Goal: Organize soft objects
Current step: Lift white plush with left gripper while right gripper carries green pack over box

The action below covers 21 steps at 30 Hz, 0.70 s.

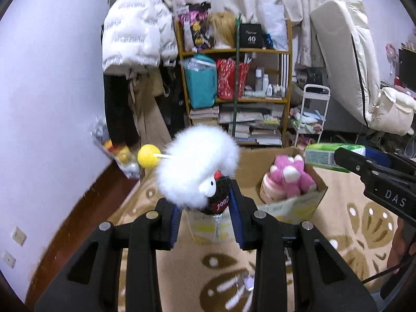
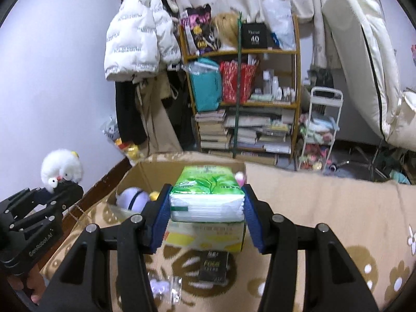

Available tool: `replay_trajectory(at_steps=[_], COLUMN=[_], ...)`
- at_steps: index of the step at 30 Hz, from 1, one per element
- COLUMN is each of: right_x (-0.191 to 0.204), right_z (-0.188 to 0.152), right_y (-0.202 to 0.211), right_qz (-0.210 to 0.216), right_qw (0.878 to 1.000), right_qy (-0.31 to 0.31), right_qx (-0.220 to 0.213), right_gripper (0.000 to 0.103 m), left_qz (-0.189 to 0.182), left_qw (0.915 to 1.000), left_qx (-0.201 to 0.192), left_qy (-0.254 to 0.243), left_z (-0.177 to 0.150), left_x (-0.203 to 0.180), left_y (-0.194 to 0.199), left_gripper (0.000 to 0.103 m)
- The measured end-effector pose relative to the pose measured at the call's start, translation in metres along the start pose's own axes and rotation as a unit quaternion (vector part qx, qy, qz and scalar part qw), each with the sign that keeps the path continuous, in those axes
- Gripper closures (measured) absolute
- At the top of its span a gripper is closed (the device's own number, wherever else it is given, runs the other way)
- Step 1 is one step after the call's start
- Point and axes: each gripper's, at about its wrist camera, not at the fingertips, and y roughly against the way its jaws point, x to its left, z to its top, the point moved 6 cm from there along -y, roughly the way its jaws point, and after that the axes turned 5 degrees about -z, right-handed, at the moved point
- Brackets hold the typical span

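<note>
My left gripper (image 1: 205, 208) is shut on a fluffy white plush toy (image 1: 197, 166) with a yellow pom-pom (image 1: 147, 156), held in the air before the open cardboard box (image 1: 293, 204). The box holds a pink plush (image 1: 291, 175). My right gripper (image 2: 206, 204) is shut on a green tissue pack (image 2: 208, 192), held over the box (image 2: 208, 239). A purple plush (image 2: 131, 197) lies inside the box. The left gripper with the white toy (image 2: 61, 169) shows at the left of the right wrist view; the right gripper with the pack (image 1: 330, 157) shows at the right of the left wrist view.
The box stands on a beige flower-patterned rug (image 2: 325, 208). A dark packet (image 2: 214, 266) and a clear item (image 2: 175, 287) lie on the rug near me. A cluttered shelf (image 1: 234, 83), hanging coats (image 1: 135, 31), a white cart (image 2: 322, 127) and a mattress (image 2: 364, 52) stand behind.
</note>
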Motion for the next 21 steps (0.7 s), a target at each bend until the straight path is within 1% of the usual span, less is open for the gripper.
replay_trajectory(at_steps=[1,2,3,5,10,13,15,18,21], right_x=[-0.001,-0.002,-0.003,-0.004,-0.004,-0.004,-0.002,0.001,0.003], right_z=[0.004,0.006,0.01,0.014,0.019,0.021,0.02,0.015,0.006], right_y=[0.001,0.001,0.0,-0.002,-0.011,-0.022,-0.031,-0.046,-0.061], right_qz=[-0.002,0.001,0.005,0.006,0.01,0.02,0.025,0.029,0.03], right_qw=[1.0,1.0,1.0,0.999,0.999,0.999,0.999,0.999,0.999], right_qy=[-0.006,-0.011,-0.015,-0.016,-0.016,-0.018,-0.015,-0.011,-0.01], right_qx=[-0.012,-0.02,-0.027,-0.038,-0.04,-0.036,-0.03,-0.013,0.012], right_gripper=[0.047,0.047,0.047,0.047,0.047,0.047,0.047,0.047,0.047], left_qz=[0.011,0.009,-0.001,-0.001,0.005,0.002,0.001,0.0,-0.02], left_qw=[0.9999,0.9999,1.0,1.0,0.9997,0.9991,0.999,0.9993,0.9994], left_qx=[-0.003,-0.002,0.002,0.001,-0.008,-0.015,-0.012,-0.003,0.01], left_qy=[-0.011,-0.013,-0.007,0.0,-0.022,-0.039,-0.044,-0.038,-0.026], left_z=[0.003,0.004,0.006,0.009,0.023,0.03,0.029,0.021,0.012], left_x=[-0.002,-0.003,-0.004,-0.002,-0.007,-0.011,-0.013,-0.012,-0.015], left_y=[-0.002,-0.006,-0.011,-0.018,-0.035,-0.042,-0.048,-0.059,-0.069], left_gripper=[0.071,0.071,0.071,0.071,0.071,0.07,0.07,0.07,0.07])
